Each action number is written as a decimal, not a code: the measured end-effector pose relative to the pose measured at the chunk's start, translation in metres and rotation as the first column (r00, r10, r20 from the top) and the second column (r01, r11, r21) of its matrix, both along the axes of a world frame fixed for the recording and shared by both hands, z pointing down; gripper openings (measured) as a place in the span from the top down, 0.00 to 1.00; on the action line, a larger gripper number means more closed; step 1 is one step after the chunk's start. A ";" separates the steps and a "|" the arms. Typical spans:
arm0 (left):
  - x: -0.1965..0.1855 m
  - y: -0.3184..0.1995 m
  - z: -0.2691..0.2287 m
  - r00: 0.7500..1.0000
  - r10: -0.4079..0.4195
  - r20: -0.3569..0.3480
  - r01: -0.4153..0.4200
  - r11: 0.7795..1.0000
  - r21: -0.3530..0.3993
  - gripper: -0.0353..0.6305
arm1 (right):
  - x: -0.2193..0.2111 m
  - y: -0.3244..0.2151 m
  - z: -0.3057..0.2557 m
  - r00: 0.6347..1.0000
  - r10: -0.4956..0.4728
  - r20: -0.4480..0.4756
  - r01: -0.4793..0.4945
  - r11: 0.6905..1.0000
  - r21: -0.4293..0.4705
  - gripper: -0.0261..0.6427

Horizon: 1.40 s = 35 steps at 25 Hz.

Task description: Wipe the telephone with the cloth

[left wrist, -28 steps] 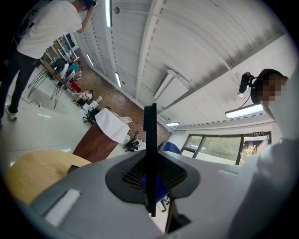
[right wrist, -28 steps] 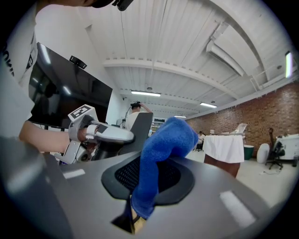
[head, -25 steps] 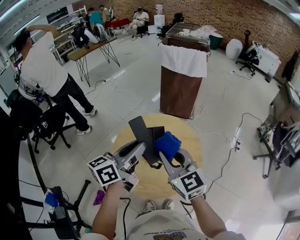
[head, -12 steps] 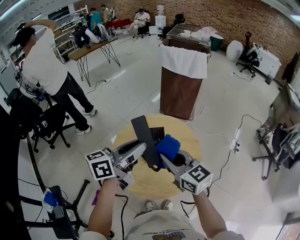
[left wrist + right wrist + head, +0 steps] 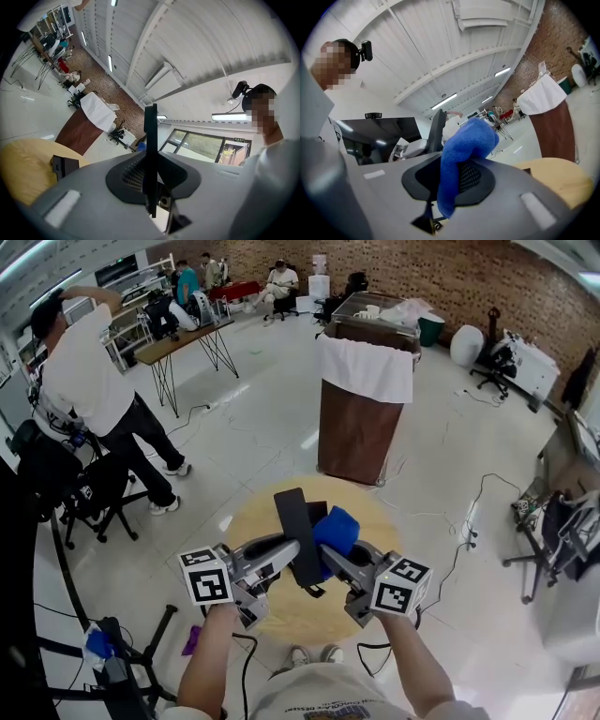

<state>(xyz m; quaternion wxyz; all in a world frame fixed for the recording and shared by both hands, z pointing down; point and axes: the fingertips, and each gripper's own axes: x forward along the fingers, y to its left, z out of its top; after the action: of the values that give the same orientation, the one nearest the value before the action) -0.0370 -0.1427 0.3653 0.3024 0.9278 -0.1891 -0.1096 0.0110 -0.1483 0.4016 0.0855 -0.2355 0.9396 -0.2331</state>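
My left gripper (image 5: pixel 284 556) is shut on a flat black telephone handset (image 5: pixel 298 532), held above the round wooden table (image 5: pixel 281 613). In the left gripper view the handset (image 5: pixel 150 159) stands edge-on between the jaws. My right gripper (image 5: pixel 330 554) is shut on a blue cloth (image 5: pixel 335 528), which presses against the handset's right side. From the right gripper view the cloth (image 5: pixel 461 152) bulges out of the jaws, and the handset (image 5: pixel 436 129) rises just to its left. A black telephone base (image 5: pixel 64 165) lies on the table behind them.
Beyond the table stands a brown bin draped in white (image 5: pixel 364 409). A person (image 5: pixel 92 376) stands at the left by a black chair (image 5: pixel 84 493). Cables run across the white floor (image 5: pixel 469 521). A tripod with blue cloths (image 5: pixel 117 662) is at lower left.
The right gripper has rolled, swinging its marker cube out to the right. The handset has tipped more upright, and the cloth now sits tight against its side.
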 end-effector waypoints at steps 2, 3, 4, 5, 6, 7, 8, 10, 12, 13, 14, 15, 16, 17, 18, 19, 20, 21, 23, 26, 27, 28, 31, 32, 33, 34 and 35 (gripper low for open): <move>0.001 -0.001 0.003 1.000 0.006 -0.003 -0.006 1.000 -0.008 0.85 | 0.000 -0.004 -0.003 1.000 0.004 0.027 -0.004 1.000 -0.009 0.87; 0.002 -0.001 0.004 1.000 0.010 -0.005 -0.010 1.000 -0.012 0.85 | 0.001 -0.006 -0.005 0.999 0.011 0.042 -0.010 1.000 -0.014 0.87; 0.002 -0.001 0.006 1.000 0.014 -0.006 -0.015 1.000 -0.017 0.85 | 0.001 -0.009 -0.007 0.998 0.020 0.055 -0.019 1.000 -0.018 0.87; 0.003 0.000 0.008 1.000 0.019 -0.007 -0.019 1.000 -0.021 0.85 | 0.002 -0.011 -0.008 0.997 0.027 0.065 -0.026 0.999 -0.021 0.87; 0.005 0.001 0.010 1.000 0.023 -0.006 -0.023 0.999 -0.024 0.85 | 0.003 -0.012 -0.010 0.997 0.033 0.074 -0.032 0.999 -0.021 0.87; 0.006 0.002 0.012 1.000 0.028 -0.005 -0.028 0.999 -0.027 0.85 | 0.004 -0.014 -0.011 0.996 0.037 0.081 -0.035 0.999 -0.019 0.87; 0.008 0.003 0.013 0.999 0.033 -0.004 -0.033 0.999 -0.029 0.85 | 0.004 -0.015 -0.012 0.995 0.039 0.088 -0.038 0.999 -0.018 0.87; 0.010 0.005 0.017 0.999 0.044 -0.004 -0.044 0.998 -0.036 0.85 | 0.005 -0.018 -0.017 0.993 0.047 0.104 -0.045 0.999 -0.019 0.87; 0.014 0.007 0.020 0.999 0.054 -0.003 -0.054 0.998 -0.044 0.85 | 0.006 -0.021 -0.022 0.991 0.055 0.122 -0.053 0.998 -0.018 0.87; 0.015 0.009 0.022 0.998 0.058 -0.002 -0.059 0.997 -0.048 0.85 | 0.008 -0.023 -0.024 0.990 0.058 0.129 -0.056 0.998 -0.017 0.87; 0.017 0.010 0.024 0.998 0.063 -0.001 -0.063 0.997 -0.051 0.85 | 0.009 -0.025 -0.026 0.989 0.061 0.133 -0.059 0.998 -0.015 0.87; 0.018 0.012 0.026 0.998 0.066 0.000 -0.066 0.996 -0.054 0.85 | 0.009 -0.026 -0.028 0.989 0.063 0.136 -0.062 0.998 -0.013 0.87; 0.018 0.013 0.027 0.998 0.070 0.000 -0.069 0.996 -0.058 0.85 | 0.009 -0.028 -0.030 0.988 0.067 0.138 -0.066 0.998 -0.010 0.87; 0.019 0.015 0.028 0.997 0.072 -0.001 -0.072 0.995 -0.062 0.85 | 0.010 -0.030 -0.032 0.988 0.071 0.140 -0.071 0.997 -0.006 0.87; 0.019 0.016 0.030 0.997 0.075 -0.002 -0.075 0.995 -0.066 0.85 | 0.010 -0.032 -0.034 0.987 0.076 0.142 -0.077 0.997 -0.002 0.87; 0.019 0.017 0.032 0.997 0.078 -0.003 -0.078 0.995 -0.070 0.85 | 0.010 -0.035 -0.035 0.986 0.082 0.144 -0.083 0.997 0.001 0.87; 0.019 0.018 0.034 0.997 0.081 -0.002 -0.081 0.994 -0.074 0.85 | 0.011 -0.037 -0.036 0.985 0.089 0.147 -0.090 0.996 0.004 0.87; 0.020 0.020 0.036 0.996 0.085 0.000 -0.084 0.993 -0.078 0.85 | 0.012 -0.039 -0.037 0.984 0.095 0.149 -0.097 0.995 0.006 0.87; 0.022 0.022 0.041 0.996 0.093 0.007 -0.092 0.992 -0.087 0.85 | 0.013 -0.042 -0.039 0.982 0.104 0.156 -0.107 0.994 0.009 0.87; 0.026 0.026 0.046 0.994 0.106 0.014 -0.104 0.990 -0.097 0.85 | 0.014 -0.047 -0.042 0.980 0.111 0.162 -0.115 0.993 0.013 0.87; 0.027 0.027 0.048 0.994 0.109 0.014 -0.108 0.989 -0.099 0.85 | 0.015 -0.048 -0.043 0.980 0.115 0.162 -0.119 0.993 0.015 0.87; 0.028 0.027 0.051 0.994 0.113 0.010 -0.111 0.989 -0.102 0.85 | 0.015 -0.050 -0.044 0.980 0.120 0.161 -0.124 0.992 0.018 0.87; 0.031 0.028 0.058 0.993 0.120 0.000 -0.120 0.987 -0.110 0.85 | 0.015 -0.054 -0.049 0.980 0.125 0.154 -0.132 0.991 0.033 0.87; 0.032 0.028 0.059 0.992 0.123 0.003 -0.122 0.986 -0.112 0.85 | 0.015 -0.056 -0.051 0.981 0.124 0.152 -0.132 0.991 0.038 0.87; 0.033 0.027 0.059 0.992 0.126 0.008 -0.124 0.986 -0.115 0.85 | 0.016 -0.057 -0.052 0.981 0.125 0.150 -0.132 0.990 0.041 0.87; 0.034 0.027 0.058 0.992 0.127 0.015 -0.125 0.985 -0.116 0.85 | 0.016 -0.059 -0.052 0.981 0.127 0.147 -0.135 0.990 0.044 0.87; 0.034 0.026 0.059 0.992 0.126 0.020 -0.123 0.986 -0.116 0.85 | 0.016 -0.060 -0.051 0.981 0.132 0.142 -0.140 0.989 0.046 0.87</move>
<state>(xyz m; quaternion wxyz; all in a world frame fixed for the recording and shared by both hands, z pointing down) -0.0032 -0.1167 0.4238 0.3586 0.9204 -0.1408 -0.0670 0.0272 -0.2080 0.3511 0.1726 -0.2800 0.9193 -0.2162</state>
